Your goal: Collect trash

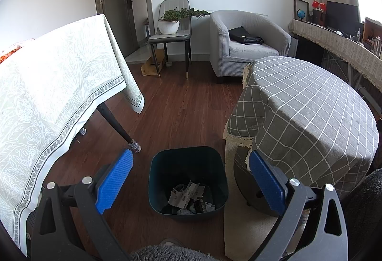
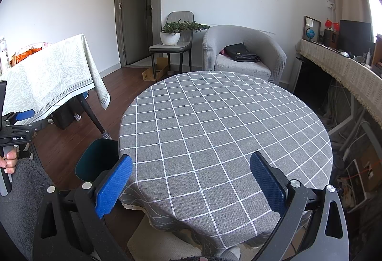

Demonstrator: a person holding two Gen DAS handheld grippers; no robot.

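Note:
A dark teal waste bin (image 1: pixel 188 179) stands on the wooden floor, with crumpled paper scraps (image 1: pixel 188 197) lying at its bottom. My left gripper (image 1: pixel 191 179) hovers above the bin, open, its blue pads (image 1: pixel 114 182) wide apart with nothing between them. My right gripper (image 2: pixel 191 183) is open too, held over the near edge of the round table with a grey checked cloth (image 2: pixel 222 122), whose top shows nothing on it. In the right wrist view the bin (image 2: pixel 98 158) peeks out left of the round table, and the left gripper (image 2: pixel 18 122) appears at the far left, held by a hand.
A table with a pale patterned cloth (image 1: pixel 55 84) stands left of the bin, its dark leg (image 1: pixel 117 124) close by. The round table's cloth (image 1: pixel 308 117) hangs to the bin's right. A chair with a potted plant (image 1: pixel 170 22) and a grey armchair (image 1: pixel 248 43) stand by the far wall.

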